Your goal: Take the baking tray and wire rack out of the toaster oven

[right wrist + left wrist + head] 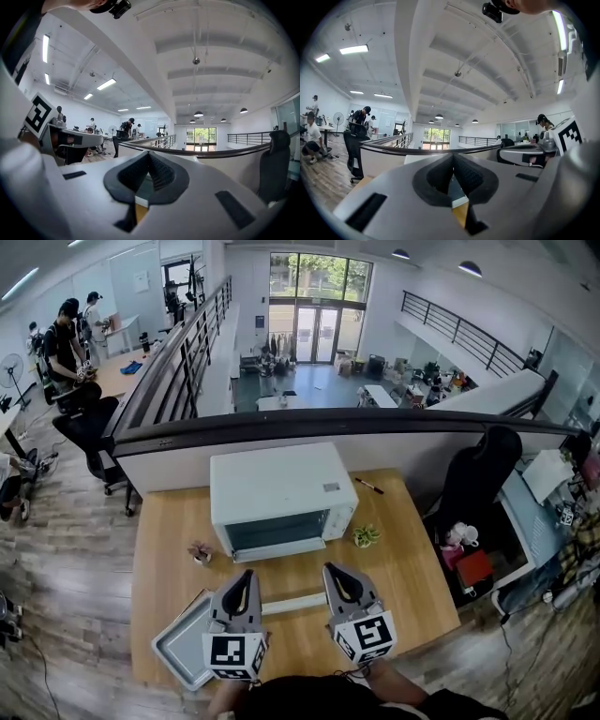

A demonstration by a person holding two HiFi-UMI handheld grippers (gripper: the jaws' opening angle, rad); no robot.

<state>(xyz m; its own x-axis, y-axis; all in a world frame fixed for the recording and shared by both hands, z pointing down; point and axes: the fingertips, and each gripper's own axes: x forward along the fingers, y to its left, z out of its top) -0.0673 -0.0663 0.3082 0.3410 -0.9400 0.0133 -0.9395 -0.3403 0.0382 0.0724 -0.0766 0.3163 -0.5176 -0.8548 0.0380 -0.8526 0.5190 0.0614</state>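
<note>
both grippers hang level above the near half of the wooden table (412, 577), side by side and well apart, pointing over the toaster oven (281, 486) toward the partition wall (187, 465) behind it. the left gripper (246, 577) has its jaws pressed together with nothing between them (its own view shows the ribbed pads meeting in one seam). the right gripper (331, 573) is the same, closed tight and empty.

the toaster oven stands at the middle of the table's far side, its back near the partition and its glass front facing the person. the baking tray (178, 645) is out of the oven and lies flat at the table's front-left corner. it is turned askew to the edges, with one corner reaching the front edge, and the left gripper's marker cube covers its right part in the head view. a pale bar (292, 603) lies across the wood between the two grippers; what it belongs to i cannot tell.

bare wood is open from the right gripper out to the table's right edge. there is also a strip left of the oven, where a small ornament (200, 551) sits. a little green plant (366, 536) stands just beside the oven's right front corner, and a pen (368, 486) lies farther back near the far edge. a black chair (483, 479) stands off the table's right side.
</note>
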